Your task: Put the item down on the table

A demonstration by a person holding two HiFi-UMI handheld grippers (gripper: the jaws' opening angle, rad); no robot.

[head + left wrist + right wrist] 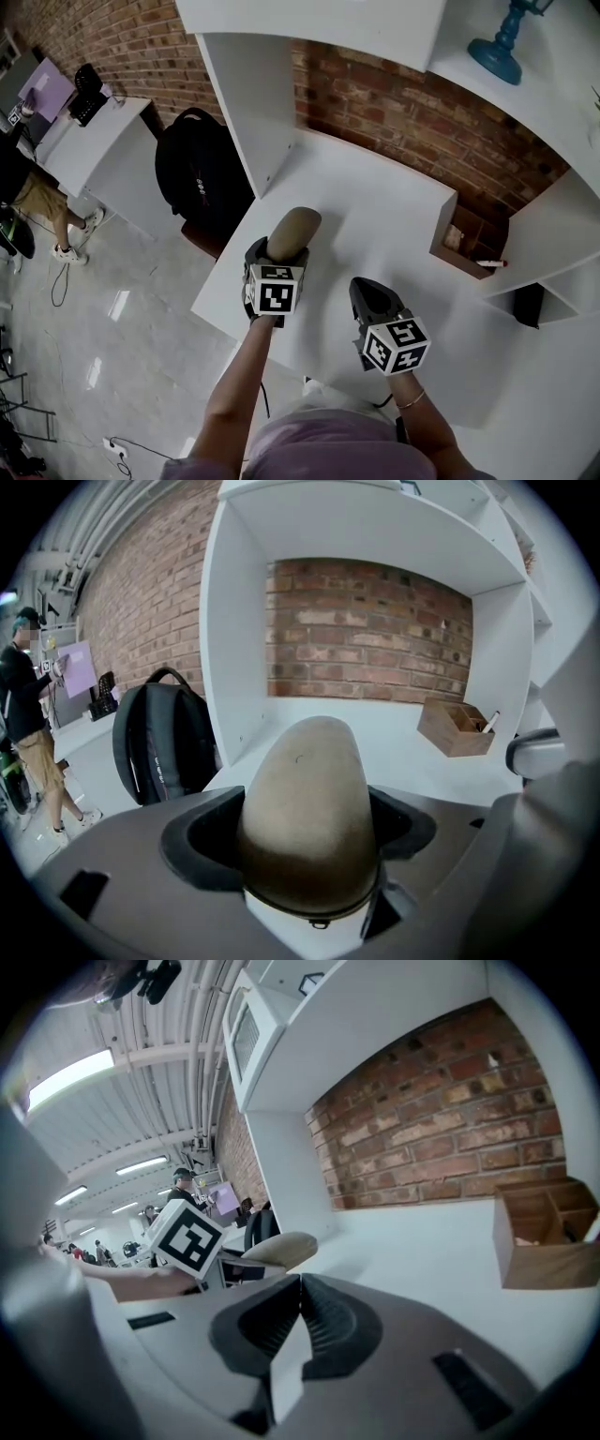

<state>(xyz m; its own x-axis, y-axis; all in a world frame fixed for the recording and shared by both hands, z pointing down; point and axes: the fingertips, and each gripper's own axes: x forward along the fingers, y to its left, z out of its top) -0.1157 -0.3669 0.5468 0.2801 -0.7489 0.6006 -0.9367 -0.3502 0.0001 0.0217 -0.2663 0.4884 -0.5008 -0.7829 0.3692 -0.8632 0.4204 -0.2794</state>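
A tan, rounded oblong item [293, 232] sticks forward out of my left gripper [278, 249], which is shut on it above the front left part of the white table [384, 202]. In the left gripper view the item [309, 808] fills the gap between the dark jaws, with my left gripper [311, 847] clamped on both its sides. My right gripper [373, 296] hovers just to the right, shut with nothing in it. In the right gripper view my right gripper [298, 1326] has its ribbed pads together, and the item [281, 1249] shows to the left.
A wooden organizer box [465, 246] sits at the table's back right by the brick wall. A white shelf upright [246, 103] borders the table's left. A black backpack [201, 174] stands beside it. A teal lamp base [497, 49] is on the upper shelf. A person [36, 199] stands far left.
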